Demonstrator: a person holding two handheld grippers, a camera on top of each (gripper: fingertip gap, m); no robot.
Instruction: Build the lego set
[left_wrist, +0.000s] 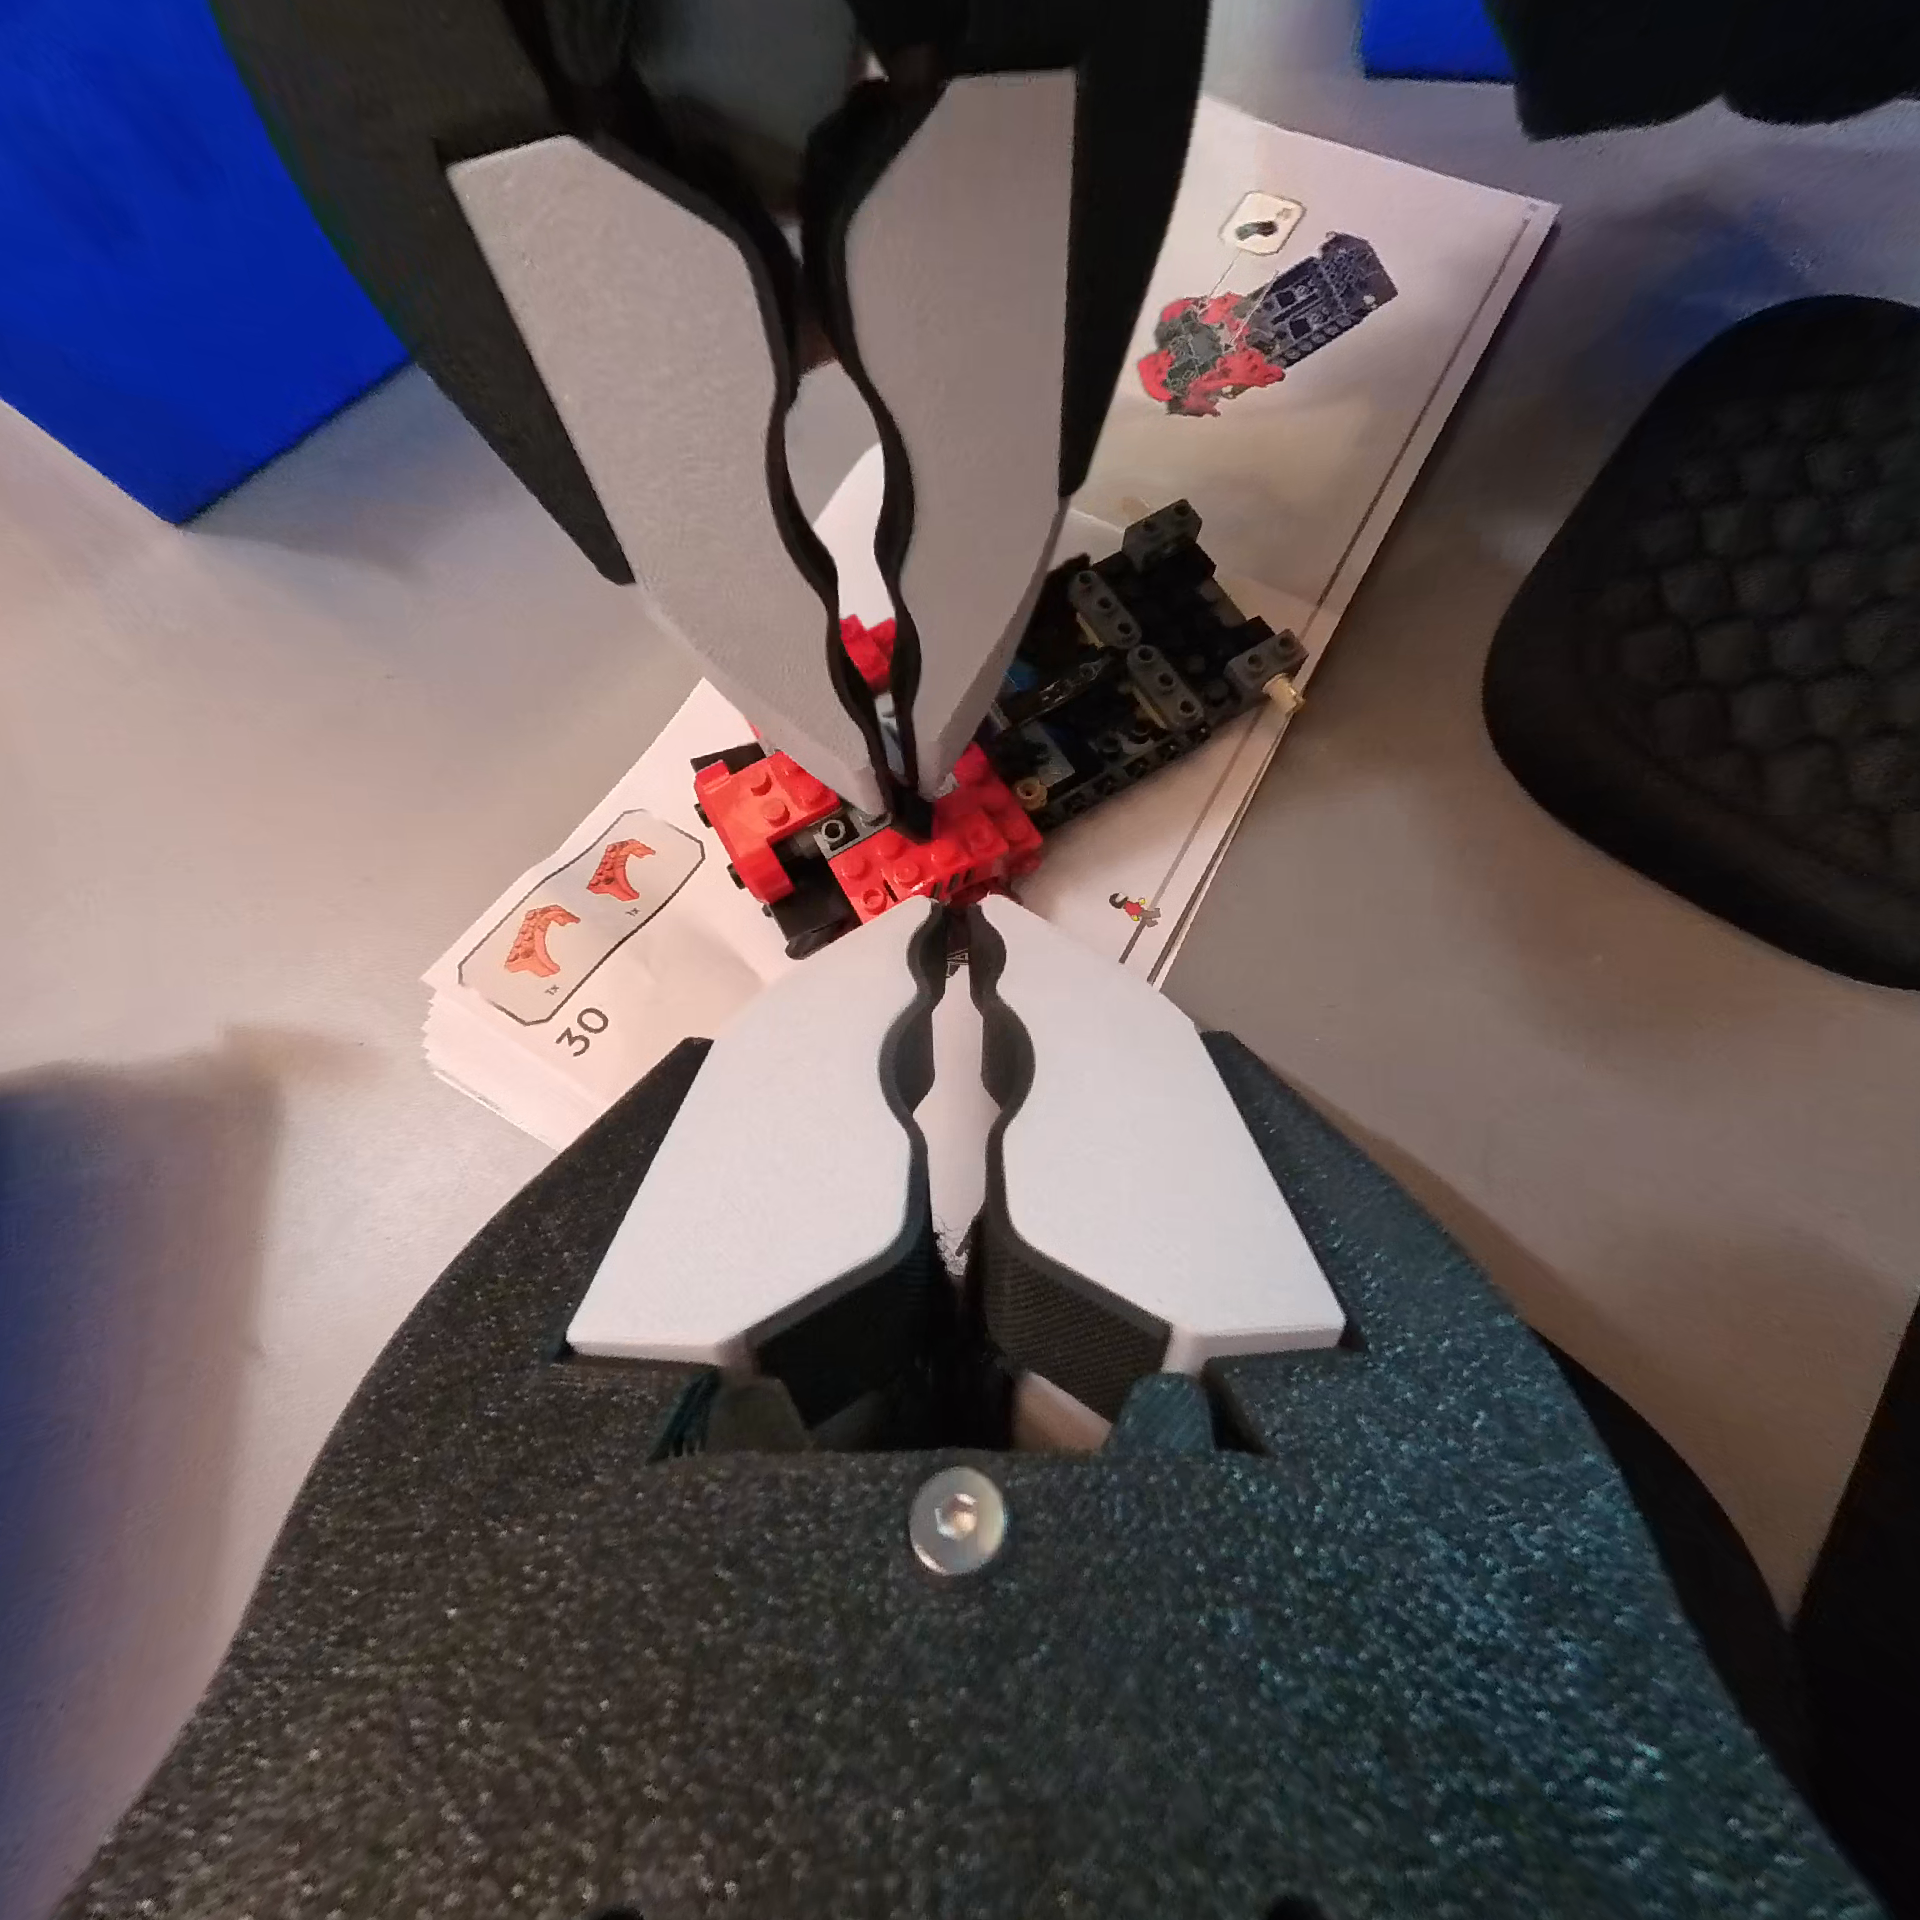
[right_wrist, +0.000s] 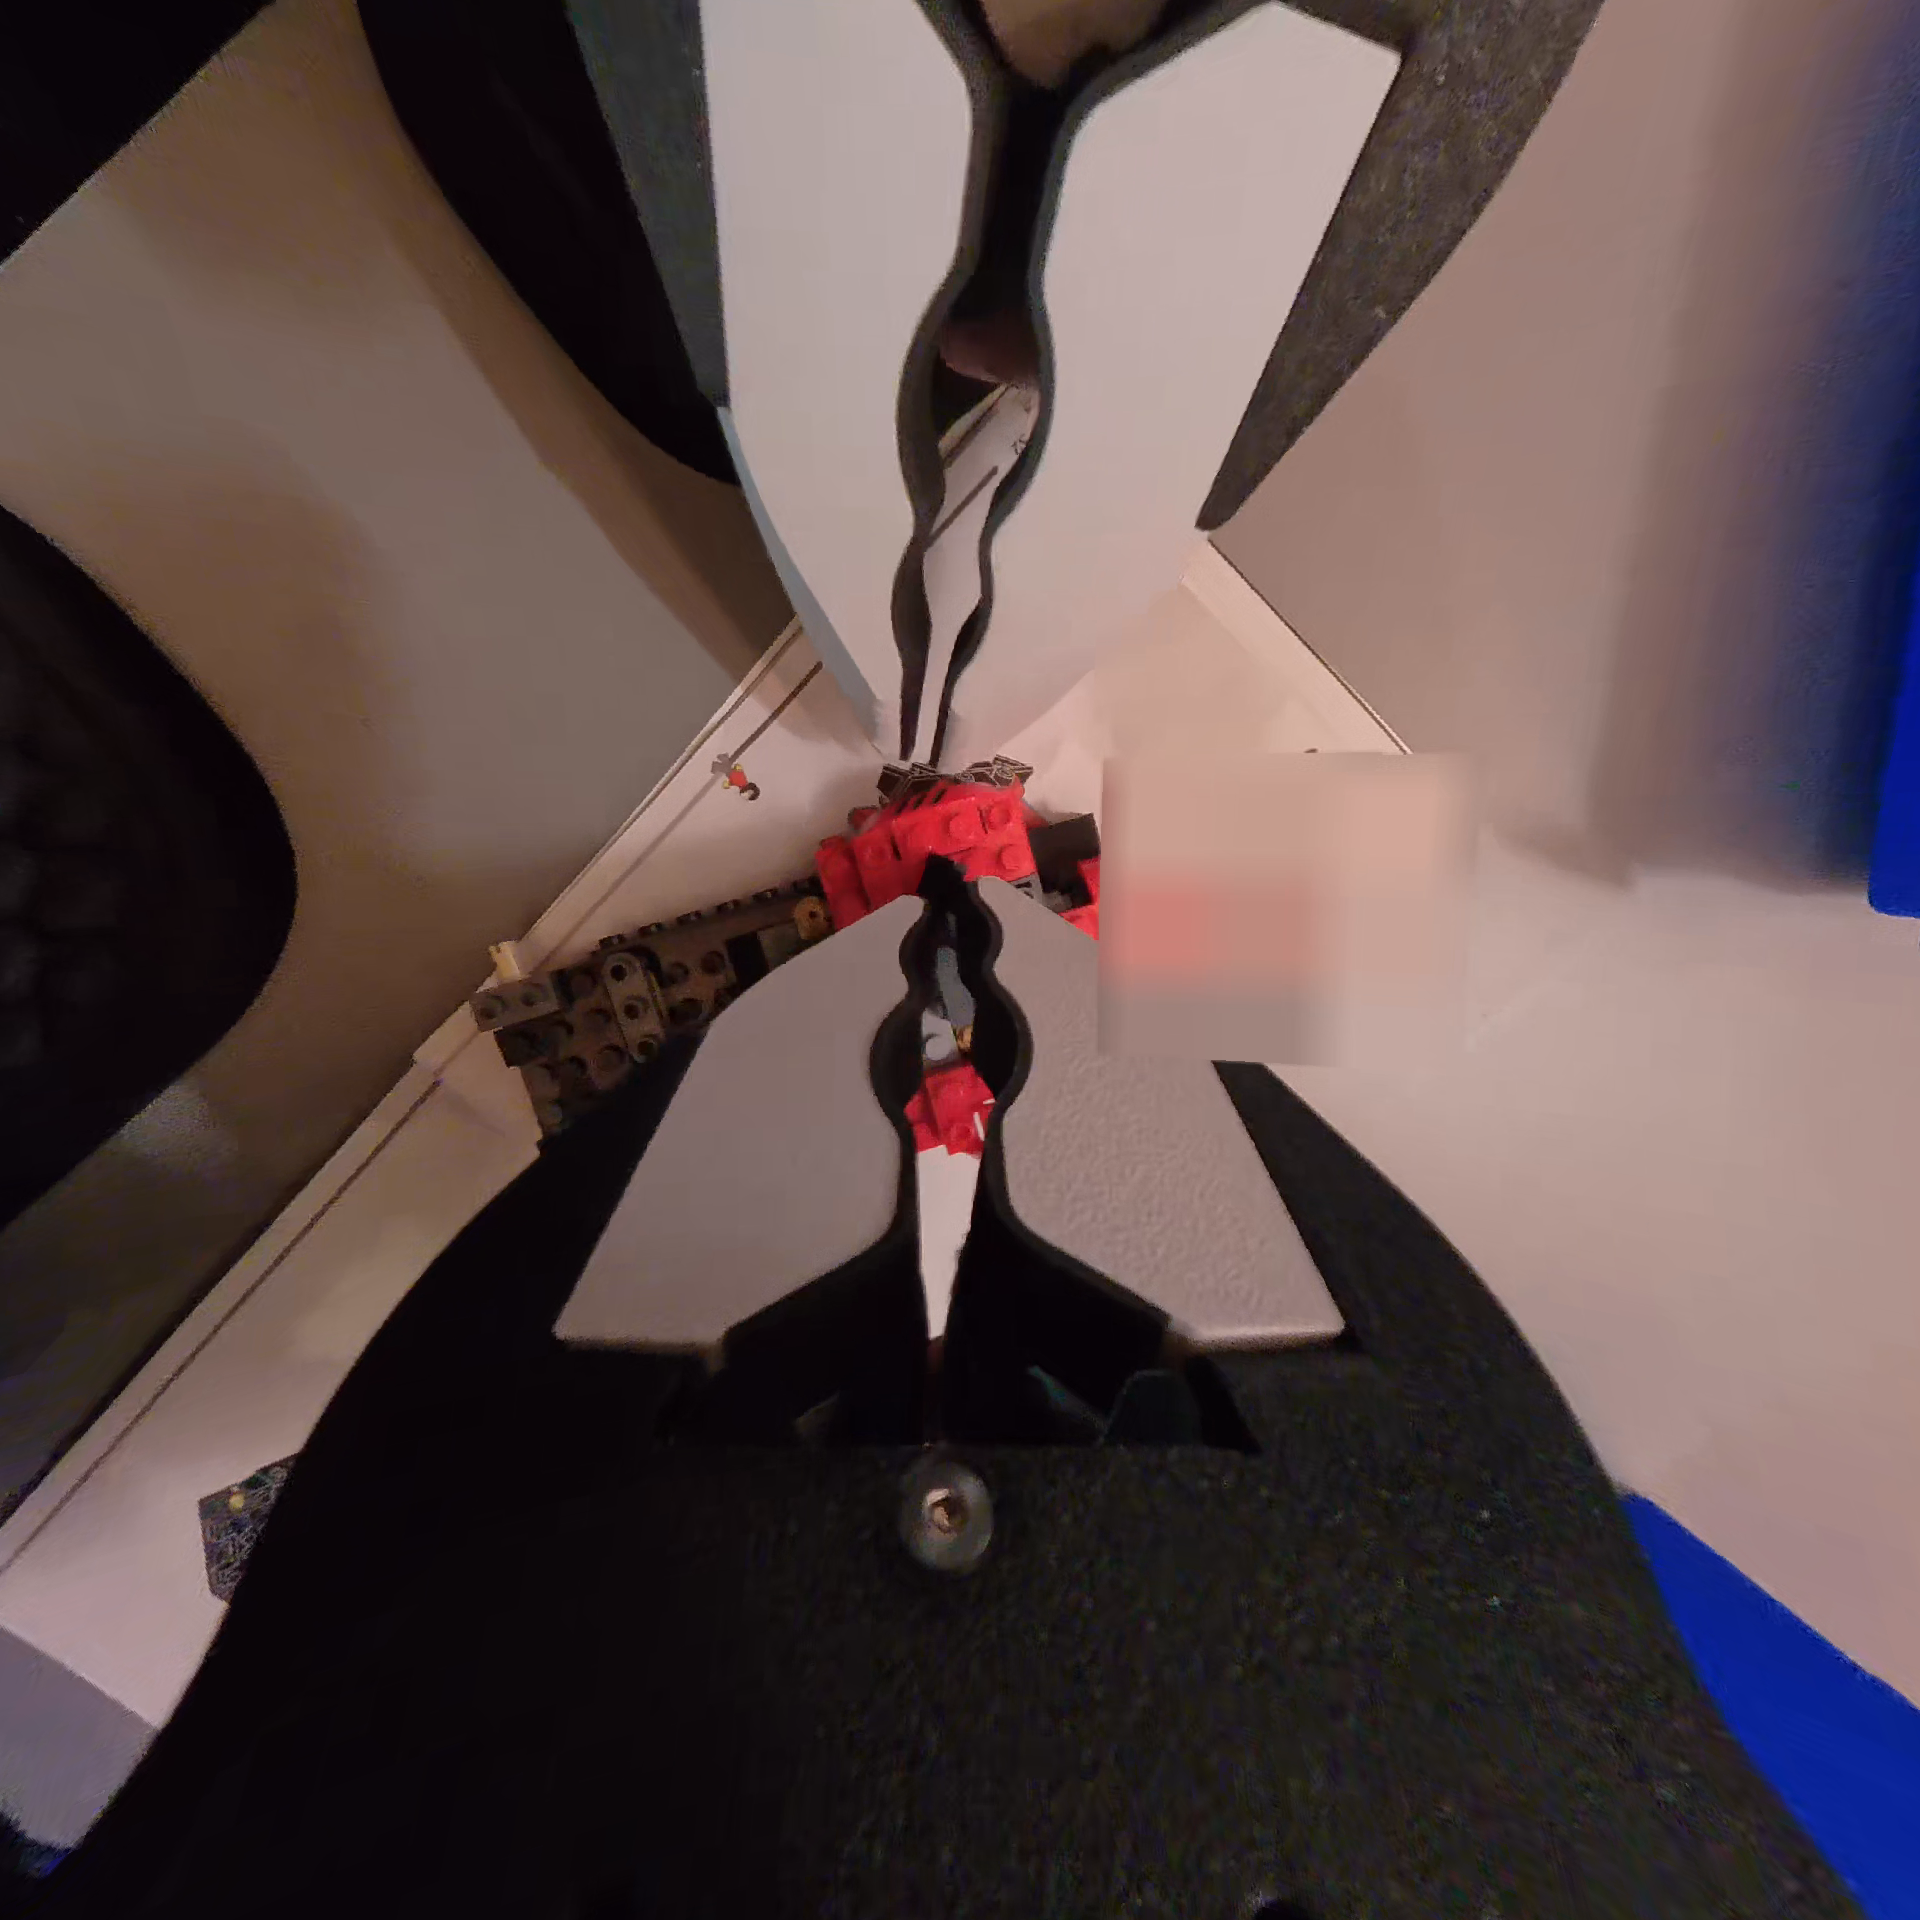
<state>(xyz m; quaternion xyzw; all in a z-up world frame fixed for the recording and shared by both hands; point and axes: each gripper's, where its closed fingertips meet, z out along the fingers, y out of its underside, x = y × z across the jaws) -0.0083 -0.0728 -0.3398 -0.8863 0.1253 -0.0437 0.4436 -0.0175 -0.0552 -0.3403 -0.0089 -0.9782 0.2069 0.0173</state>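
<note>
The lego model lies on an open instruction booklet (left_wrist: 1299, 488). It has a red front end (left_wrist: 894, 847) and a black and grey chassis (left_wrist: 1143, 665); it also shows in the right wrist view (right_wrist: 935, 831). My left gripper (left_wrist: 956, 914) meets the red end from the near side, its tips closed on a dark piece at the model's front edge. My right gripper (left_wrist: 902, 810) comes in from the opposite side. Its tips are shut and press down on the middle of the red part (right_wrist: 948, 878). Whether it holds a small piece is hidden. The left gripper shows in the right wrist view (right_wrist: 923, 753).
The grey table (left_wrist: 260, 727) carries the booklet, which shows in the right wrist view (right_wrist: 707, 748). A black mesh chair (left_wrist: 1745, 623) stands at the table's edge beside the chassis end. A blue object (left_wrist: 156, 260) stands on the far side. Both grippers' tips are close together, under 4 cm apart. From the right gripper's tips to the blue object (left_wrist: 156, 260) is close to 20 centimetres.
</note>
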